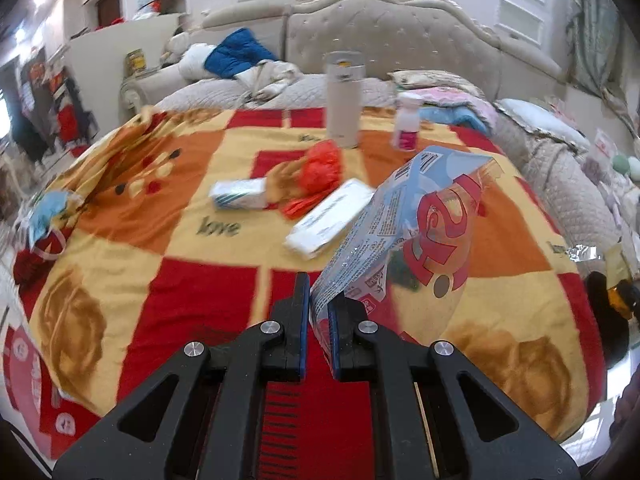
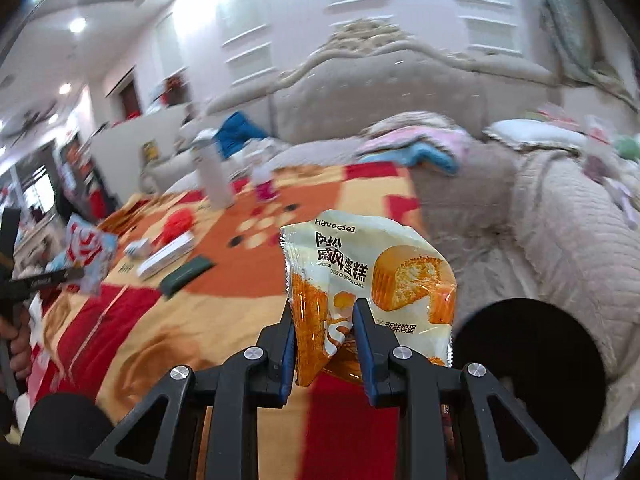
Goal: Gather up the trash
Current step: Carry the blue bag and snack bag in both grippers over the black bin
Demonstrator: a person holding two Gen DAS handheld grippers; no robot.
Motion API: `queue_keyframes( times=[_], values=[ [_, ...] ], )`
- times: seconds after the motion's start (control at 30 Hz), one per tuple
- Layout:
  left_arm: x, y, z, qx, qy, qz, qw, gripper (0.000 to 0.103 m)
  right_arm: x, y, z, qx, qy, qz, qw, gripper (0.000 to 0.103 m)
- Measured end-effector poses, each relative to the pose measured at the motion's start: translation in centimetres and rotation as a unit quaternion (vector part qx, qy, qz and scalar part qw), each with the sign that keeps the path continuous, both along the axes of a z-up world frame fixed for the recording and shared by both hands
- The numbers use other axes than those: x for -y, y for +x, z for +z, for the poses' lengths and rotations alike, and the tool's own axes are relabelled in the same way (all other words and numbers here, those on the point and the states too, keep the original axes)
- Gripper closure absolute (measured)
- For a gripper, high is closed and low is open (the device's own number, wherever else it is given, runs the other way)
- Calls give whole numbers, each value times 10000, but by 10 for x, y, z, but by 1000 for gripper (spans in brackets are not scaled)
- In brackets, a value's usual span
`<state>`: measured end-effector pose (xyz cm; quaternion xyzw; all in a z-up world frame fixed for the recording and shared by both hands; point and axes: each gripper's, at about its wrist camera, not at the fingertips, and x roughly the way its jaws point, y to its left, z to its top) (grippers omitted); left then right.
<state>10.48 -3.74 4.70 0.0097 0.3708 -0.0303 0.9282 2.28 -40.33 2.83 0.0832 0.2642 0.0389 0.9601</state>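
Left gripper (image 1: 319,300): clamped on blue snack wrapper (image 1: 404,220), which rises toward the frame's right of centre.
Right gripper (image 2: 323,312): pinching cake wrapper (image 2: 372,276), centre frame, above blanket (image 2: 120,320).

My left wrist camera sat just behind its fingers (image 1: 316,308), angled down across the checked blanket (image 1: 168,292) toward the headboard (image 1: 384,36) at twelve o'clock. My right wrist camera looked flatter over the same blanket (image 2: 224,312), headboard (image 2: 380,80) again at twelve. Both caught the white flask (image 1: 343,100) (image 2: 214,172); the right view also saw the left gripper (image 2: 74,274) at nine o'clock.
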Motion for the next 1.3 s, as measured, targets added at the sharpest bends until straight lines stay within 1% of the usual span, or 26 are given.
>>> queue_keyframes(
  times=[0.1, 0.2, 0.33, 0.43, 0.47, 0.53, 0.57, 0.63, 0.7, 0.77, 0.87, 0.97, 1.0, 1.03, 1.13, 1.23, 1.3],
  values=[
    [41, 4, 15, 164, 77, -475, 9987, 97, 34, -16, 4, 110, 130, -474, 9987, 78],
    [85, 4, 21, 188, -58, -1017, 9946, 97, 68, -29, -1, -12, 281, -937, 9952, 78],
    [153, -1, 15, 108, -321, -1828, 9826, 97, 97, -45, -5, -116, 325, -1254, 9915, 78],
    [207, -2, 3, -155, -602, -2420, 9683, 97, 115, -51, -11, -247, 432, -1429, 9885, 78],
    [226, -2, -1, -249, -635, -2596, 9633, 97, 122, -52, -15, -347, 492, -1511, 9867, 78],
    [267, -3, -12, -406, -719, -3010, 9500, 97, 135, -52, -25, -535, 725, -1646, 9822, 78],
    [281, -3, -16, -449, -759, -3137, 9454, 97, 140, -52, -28, -586, 809, -1694, 9805, 78],
    [310, -5, -25, -486, -722, -3360, 9378, 97, 148, -53, -31, -634, 974, -1734, 9780, 78],
    [331, -4, -33, -478, -723, -3569, 9301, 97, 151, -53, -32, -622, 1029, -1776, 9767, 77],
    [345, -1, -40, -540, -834, -3765, 9211, 97, 153, -52, -33, -639, 1077, -1795, 9758, 77],
    [356, 5, -46, -637, -930, -3858, 9157, 97, 154, -48, -37, -706, 1117, -1820, 9744, 76],
    [364, 5, -52, -740, -888, -3915, 9129, 97, 158, -44, -42, -789, 1321, -1836, 9709, 70],
    [364, 3, -52, -743, -894, -3930, 9122, 97, 159, -44, -42, -749, 1407, -1808, 9705, 69],
    [363, 1, -52, -729, -914, -3949, 9113, 97, 160, -45, -42, -718, 1440, -1850, 9695, 65],
    [365, -2, -53, -698, -927, -4012, 9086, 97, 162, -48, -39, -613, 1518, -2004, 9659, 64],
    [366, 0, -56, -744, -929, -3985, 9094, 97, 160, -48, -36, -519, 1581, -2029, 9650, 61],
    [364, 2, -57, -736, -948, -3952, 9107, 97, 158, -45, -39, -612, 1595, -1977, 9653, 60]
  ],
)
